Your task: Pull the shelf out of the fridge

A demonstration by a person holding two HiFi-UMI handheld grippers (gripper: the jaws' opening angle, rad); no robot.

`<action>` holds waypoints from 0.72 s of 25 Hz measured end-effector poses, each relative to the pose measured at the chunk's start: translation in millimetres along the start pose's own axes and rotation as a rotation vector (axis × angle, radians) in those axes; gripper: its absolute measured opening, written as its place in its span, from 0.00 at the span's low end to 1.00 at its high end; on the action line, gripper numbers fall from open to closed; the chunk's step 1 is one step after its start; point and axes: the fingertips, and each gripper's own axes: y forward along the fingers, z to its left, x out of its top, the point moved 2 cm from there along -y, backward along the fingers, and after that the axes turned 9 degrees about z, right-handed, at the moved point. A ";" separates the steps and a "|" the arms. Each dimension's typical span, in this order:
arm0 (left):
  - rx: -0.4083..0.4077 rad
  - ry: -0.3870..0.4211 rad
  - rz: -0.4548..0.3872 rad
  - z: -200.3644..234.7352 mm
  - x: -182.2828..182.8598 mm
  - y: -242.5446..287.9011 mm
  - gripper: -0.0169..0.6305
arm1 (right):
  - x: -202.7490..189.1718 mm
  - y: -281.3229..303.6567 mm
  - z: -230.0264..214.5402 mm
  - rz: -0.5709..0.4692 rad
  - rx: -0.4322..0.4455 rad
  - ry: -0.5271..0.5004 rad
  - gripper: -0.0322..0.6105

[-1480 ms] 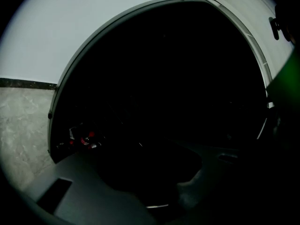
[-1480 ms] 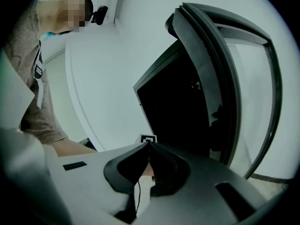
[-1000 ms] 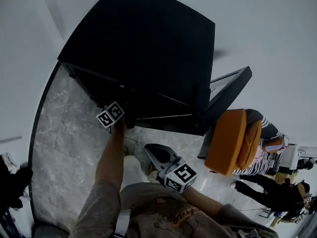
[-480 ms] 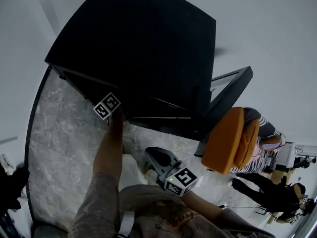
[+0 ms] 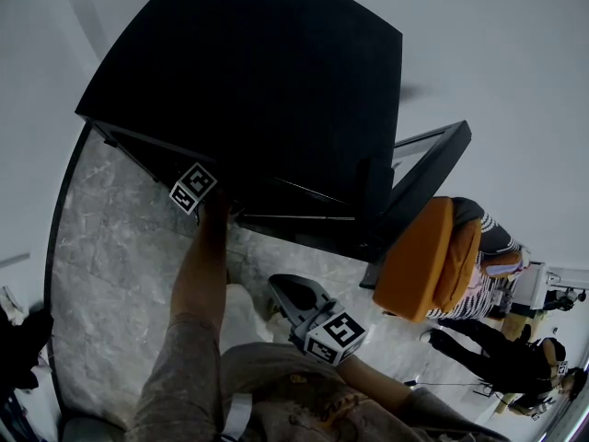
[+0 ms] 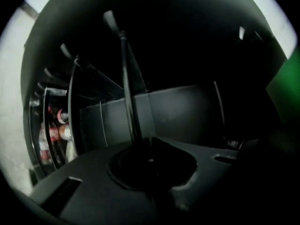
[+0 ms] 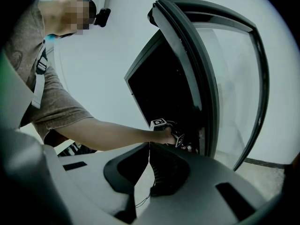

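The black fridge (image 5: 267, 90) stands with its glass door (image 5: 419, 178) swung open to the right. My left arm reaches into its front, and only the left gripper's marker cube (image 5: 193, 189) shows at the fridge's edge in the head view. In the left gripper view the dark interior fills the frame. The thin front edge of a shelf (image 6: 125, 78) runs straight into my left gripper (image 6: 146, 142), whose jaws are closing on it. My right gripper (image 5: 293, 293) hangs back near my body, its jaws together and empty (image 7: 150, 146).
Cans or bottles (image 6: 58, 132) sit on racks at the left inside the fridge. An orange seat (image 5: 428, 261) and a person in a striped top (image 5: 488, 274) are right of the door. Marble floor (image 5: 110, 247) lies left of the fridge.
The left gripper's cube has shifted up and to the left, closer in against the fridge front. The right gripper has barely moved.
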 end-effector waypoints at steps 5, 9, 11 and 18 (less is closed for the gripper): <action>-0.035 -0.062 -0.015 1.0 2.0 1.4 0.07 | -3.2 -2.9 0.1 0.003 -0.006 0.005 0.08; -0.073 -0.110 -0.023 1.5 0.7 -5.5 0.06 | -9.8 -5.4 1.4 0.011 -0.011 0.009 0.08; -0.080 -0.118 -0.027 2.0 -2.3 -10.9 0.05 | -13.0 -6.7 1.9 0.014 -0.009 0.012 0.08; -0.103 -0.138 -0.043 2.0 -12.5 -40.9 0.05 | -15.3 -7.9 7.3 0.017 0.010 -0.004 0.08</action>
